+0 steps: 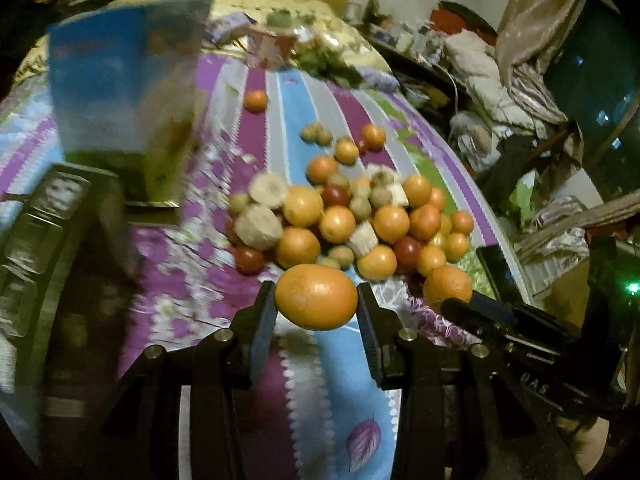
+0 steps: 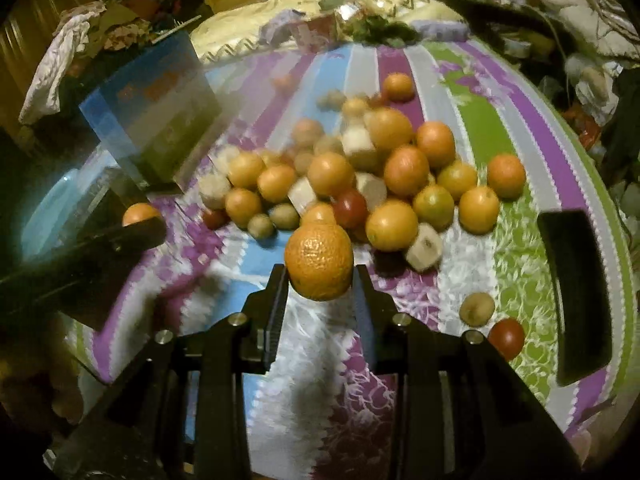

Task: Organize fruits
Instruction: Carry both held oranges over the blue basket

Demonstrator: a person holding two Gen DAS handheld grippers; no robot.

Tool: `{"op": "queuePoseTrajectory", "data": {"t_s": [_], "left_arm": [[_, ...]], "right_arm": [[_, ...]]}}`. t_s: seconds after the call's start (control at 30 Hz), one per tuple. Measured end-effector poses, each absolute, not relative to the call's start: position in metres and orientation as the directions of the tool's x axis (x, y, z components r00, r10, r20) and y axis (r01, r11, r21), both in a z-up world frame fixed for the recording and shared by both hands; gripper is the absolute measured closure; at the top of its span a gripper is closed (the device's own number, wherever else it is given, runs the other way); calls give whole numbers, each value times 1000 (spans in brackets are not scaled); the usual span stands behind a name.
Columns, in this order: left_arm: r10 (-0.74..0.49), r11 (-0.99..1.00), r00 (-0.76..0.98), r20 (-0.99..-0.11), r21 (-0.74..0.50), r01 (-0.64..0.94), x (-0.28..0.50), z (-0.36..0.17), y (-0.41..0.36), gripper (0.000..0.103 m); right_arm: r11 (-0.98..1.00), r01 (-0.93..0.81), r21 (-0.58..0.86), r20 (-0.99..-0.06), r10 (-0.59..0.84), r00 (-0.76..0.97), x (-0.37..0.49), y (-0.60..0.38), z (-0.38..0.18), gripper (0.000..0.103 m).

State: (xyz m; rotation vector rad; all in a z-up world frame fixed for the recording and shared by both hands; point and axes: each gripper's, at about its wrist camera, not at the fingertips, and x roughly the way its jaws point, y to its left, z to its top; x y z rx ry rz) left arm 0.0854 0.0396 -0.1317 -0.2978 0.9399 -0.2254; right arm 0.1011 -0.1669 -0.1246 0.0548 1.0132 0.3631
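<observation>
Both tongs loaded: left tongs [image 1: 316,300] clamped on an orange [image 1: 316,296], right tongs [image 2: 320,276] on a mandarin [image 2: 319,264], held clear above the bed's fruit pile [image 1: 352,216], likely for sorting.

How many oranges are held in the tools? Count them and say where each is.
2. A smooth orange is clamped in the left tool; a dimpled orange is clamped in the right tool. Both grips show fully, so none is hidden.
</observation>
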Motion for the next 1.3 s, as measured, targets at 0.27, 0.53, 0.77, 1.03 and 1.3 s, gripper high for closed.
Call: {"op": "queuePoseTrajectory", "data": {"t_s": [0.27, 0.53, 0.77, 1.03, 1.3], "left_arm": [[-238, 943, 646, -725, -332, -26, 72, -68, 95, 62], [-122, 947, 710, -694, -295, -125, 51, -28, 160, 62], [-38, 930, 738, -673, -294, -221, 26, -5, 223, 62], [80, 896, 752, -654, -284, -342, -9, 16, 300, 62], [164, 855, 727, -666, -272, -441, -36, 18, 367, 62]], "right_arm": [[921, -341, 187, -790, 347, 505, 113, -127, -64, 70], [890, -422, 172, -751, 395, 529, 115, -75, -24, 70], [843, -512, 164, -720, 457, 523, 115, -20, 4, 70], [760, -629, 163, -697, 540, 472, 109, 56, 30, 70], [669, -723, 170, -716, 588, 376, 97, 126, 32, 70]]}}
